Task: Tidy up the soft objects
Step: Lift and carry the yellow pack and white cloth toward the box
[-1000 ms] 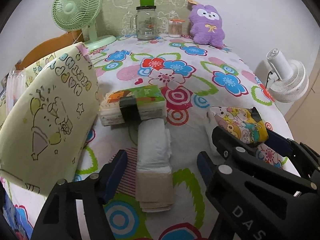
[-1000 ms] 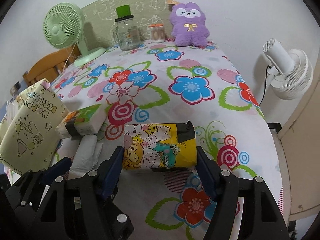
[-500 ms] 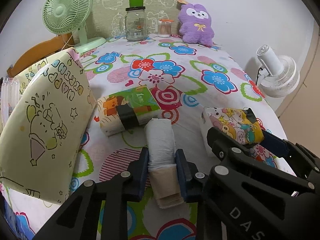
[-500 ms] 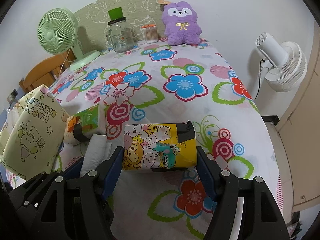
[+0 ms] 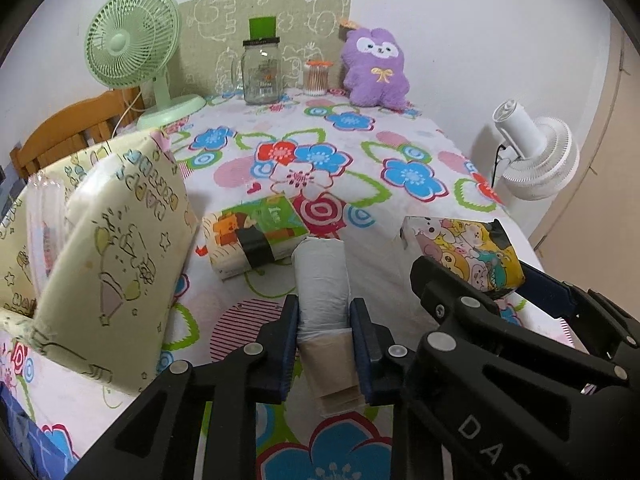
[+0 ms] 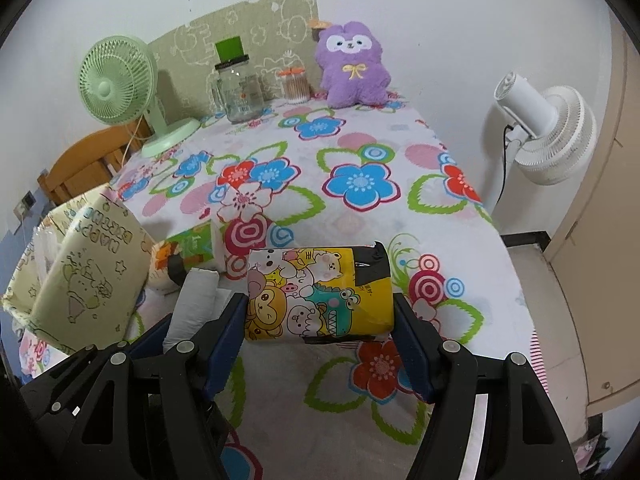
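we grip the white roll (image 5: pixel 320 280) in our left gripper (image 5: pixel 325 340), its long axis pointing far along the fingers, while our right gripper (image 6: pixel 320 334) clamps the cartoon pack (image 6: pixel 318 294) crosswise, both right of the gift bag (image 5: pixel 108 264).

Both grippers are matte black plastic. The left gripper (image 5: pixel 325 330) and right gripper (image 6: pixel 320 334) have dark blue pads, silver screw heads and pale embossed lettering.

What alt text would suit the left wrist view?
The left gripper is shut on a white rolled diaper above a floral tablecloth. To its right, the right gripper holds a cartoon-print tissue pack; a green tissue pack lies behind.
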A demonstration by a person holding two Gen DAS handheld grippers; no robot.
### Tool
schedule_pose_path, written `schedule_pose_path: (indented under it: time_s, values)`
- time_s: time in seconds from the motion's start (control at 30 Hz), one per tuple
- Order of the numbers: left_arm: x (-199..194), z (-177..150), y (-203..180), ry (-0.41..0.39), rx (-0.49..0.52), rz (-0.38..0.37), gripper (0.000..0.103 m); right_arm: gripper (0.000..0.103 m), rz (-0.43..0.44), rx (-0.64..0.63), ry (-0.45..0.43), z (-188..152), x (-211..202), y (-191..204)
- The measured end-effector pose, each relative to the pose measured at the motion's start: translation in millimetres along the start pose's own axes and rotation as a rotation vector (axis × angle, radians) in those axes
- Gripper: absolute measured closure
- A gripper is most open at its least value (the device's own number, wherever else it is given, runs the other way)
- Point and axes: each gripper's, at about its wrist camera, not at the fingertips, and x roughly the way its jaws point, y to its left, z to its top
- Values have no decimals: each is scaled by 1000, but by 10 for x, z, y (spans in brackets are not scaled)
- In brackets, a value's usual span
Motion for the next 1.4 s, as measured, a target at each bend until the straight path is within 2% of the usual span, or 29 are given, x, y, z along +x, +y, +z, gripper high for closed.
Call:
schedule_pose_path:
  time_s: [0.7, 1.4]
  values:
    - [-737, 151, 121, -146, 48, -26, 79, 31, -20, 8, -150, 98, -759, 282]
    - [-1248, 409, 563, -239, 106, -28, 79, 31, -9, -28, -205, 330, -1159, 862]
